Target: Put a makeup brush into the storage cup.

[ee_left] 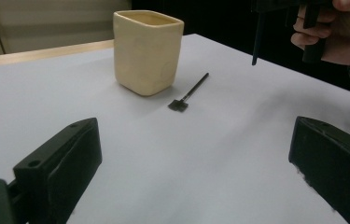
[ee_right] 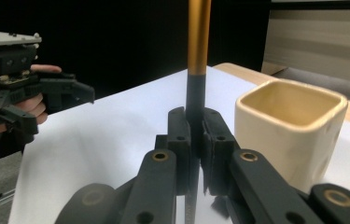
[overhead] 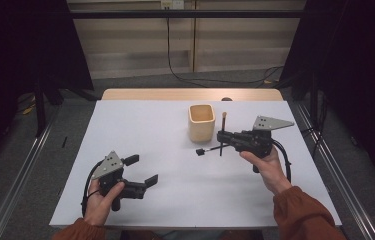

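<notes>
A slim black-and-gold brush [ee_right: 197, 70] is pinched upright by the right gripper [overhead: 223, 137] beside the squarish cream cup [overhead: 201, 122] near the tabletop's far edge; the left gripper [overhead: 142, 170] is held spread.

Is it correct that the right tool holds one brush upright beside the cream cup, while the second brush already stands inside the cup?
Not quite. The second brush lies flat on the white table next to the cream cup, not inside it, as the left gripper view shows. The rest holds: the right tool is shut on the upright brush beside the cup.
</notes>
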### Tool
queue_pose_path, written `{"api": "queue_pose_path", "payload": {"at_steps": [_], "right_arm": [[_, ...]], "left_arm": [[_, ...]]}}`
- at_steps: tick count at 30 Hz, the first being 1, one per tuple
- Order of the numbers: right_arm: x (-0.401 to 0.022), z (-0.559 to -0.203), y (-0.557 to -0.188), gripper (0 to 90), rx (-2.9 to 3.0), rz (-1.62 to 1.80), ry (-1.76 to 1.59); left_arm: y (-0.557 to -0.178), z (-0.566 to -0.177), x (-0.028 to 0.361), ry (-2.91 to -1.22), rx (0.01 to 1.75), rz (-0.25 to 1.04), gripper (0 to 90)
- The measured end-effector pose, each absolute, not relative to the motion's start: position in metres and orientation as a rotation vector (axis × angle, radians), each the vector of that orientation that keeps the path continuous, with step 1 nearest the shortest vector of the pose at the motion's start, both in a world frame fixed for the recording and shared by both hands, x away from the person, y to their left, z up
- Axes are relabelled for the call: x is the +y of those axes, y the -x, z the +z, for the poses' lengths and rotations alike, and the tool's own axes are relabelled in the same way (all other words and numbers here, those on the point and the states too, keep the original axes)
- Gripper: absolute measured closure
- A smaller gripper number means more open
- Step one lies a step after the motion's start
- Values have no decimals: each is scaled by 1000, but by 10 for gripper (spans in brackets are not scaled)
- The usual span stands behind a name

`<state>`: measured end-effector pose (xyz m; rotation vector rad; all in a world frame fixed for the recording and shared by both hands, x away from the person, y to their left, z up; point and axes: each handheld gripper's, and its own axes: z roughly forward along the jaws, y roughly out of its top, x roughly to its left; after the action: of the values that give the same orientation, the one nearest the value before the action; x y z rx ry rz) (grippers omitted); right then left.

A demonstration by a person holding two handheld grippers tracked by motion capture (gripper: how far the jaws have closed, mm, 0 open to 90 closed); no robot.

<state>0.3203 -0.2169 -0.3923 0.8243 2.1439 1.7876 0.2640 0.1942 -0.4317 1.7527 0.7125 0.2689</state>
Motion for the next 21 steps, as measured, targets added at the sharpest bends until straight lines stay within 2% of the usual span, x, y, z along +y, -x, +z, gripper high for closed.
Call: {"api": "queue_pose_path", "payload": {"at_steps": [11,21], "right_arm": [[-207,-376,-343,838,2117,1777,-815],[-204,-360,-362,838,2108,1739,-805]], "left_arm": [[-250,-437,209,-1731,731,361,22],[-238,-436,215,-1739,729,375,22]]}}
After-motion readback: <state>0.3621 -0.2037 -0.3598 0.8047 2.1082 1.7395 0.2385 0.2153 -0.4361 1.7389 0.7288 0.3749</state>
